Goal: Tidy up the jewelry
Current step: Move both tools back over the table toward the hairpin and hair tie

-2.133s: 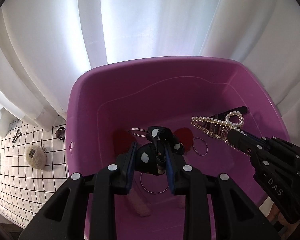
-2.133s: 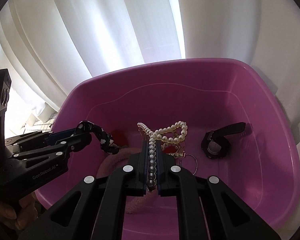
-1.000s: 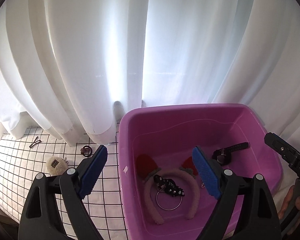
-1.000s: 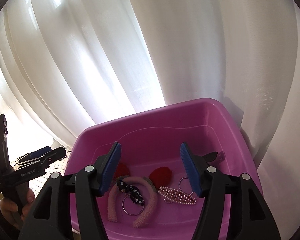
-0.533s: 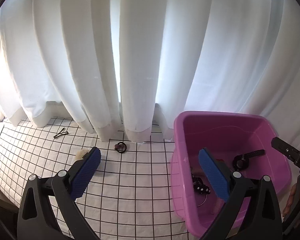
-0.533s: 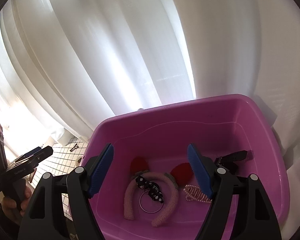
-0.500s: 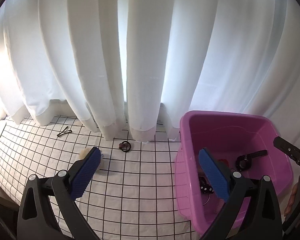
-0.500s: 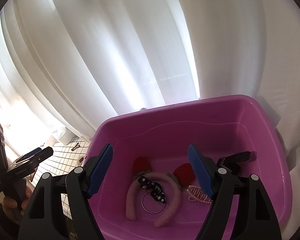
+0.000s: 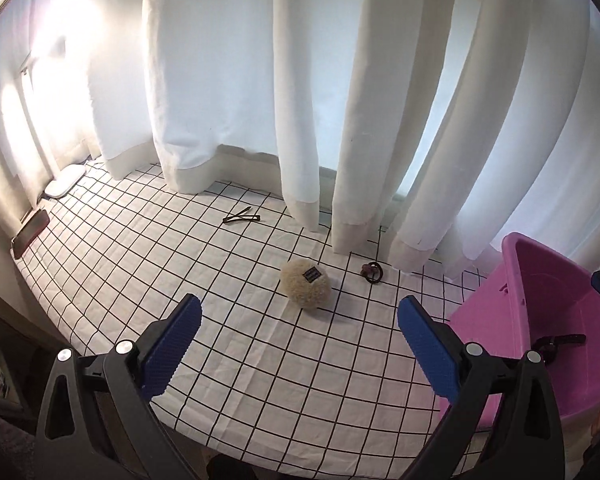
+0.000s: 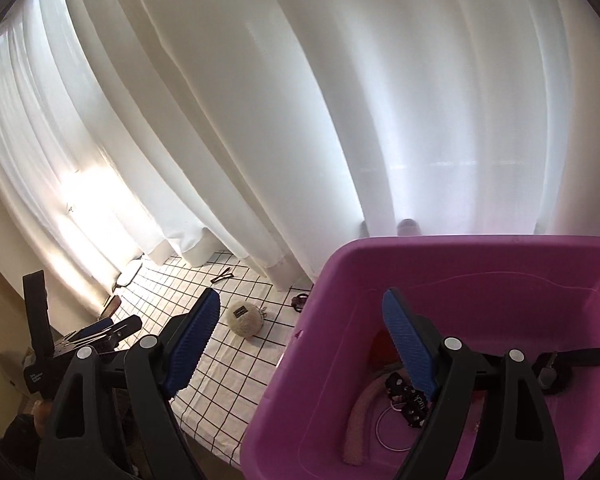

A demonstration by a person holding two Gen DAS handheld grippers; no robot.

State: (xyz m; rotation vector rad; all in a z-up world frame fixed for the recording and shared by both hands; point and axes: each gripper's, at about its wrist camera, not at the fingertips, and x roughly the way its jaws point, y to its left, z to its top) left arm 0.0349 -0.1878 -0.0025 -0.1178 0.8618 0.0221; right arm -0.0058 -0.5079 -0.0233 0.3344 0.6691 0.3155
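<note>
**Jewelry sort: items on cloth and in tub**

Left gripper (image 9: 300,336): jaws spread wide, empty, above the grid-checked tablecloth (image 9: 140,264). Right gripper (image 10: 304,340): jaws spread wide, empty, straddling the near-left rim of the pink tub (image 10: 480,256).

On cloth: fuzzy cream pouch (image 9: 306,289), dark hair tie (image 9: 372,272) beside the curtain hem, black hairpin (image 9: 241,217) (well apart from both).

In tub: pink headband (image 10: 358,420), polka-dot bow (image 10: 408,396), black watch (image 10: 560,364).

No words can be read. The round fluffy cream pom-pom (image 9: 306,289) has a small dark label, but its writing is too tiny.
</note>
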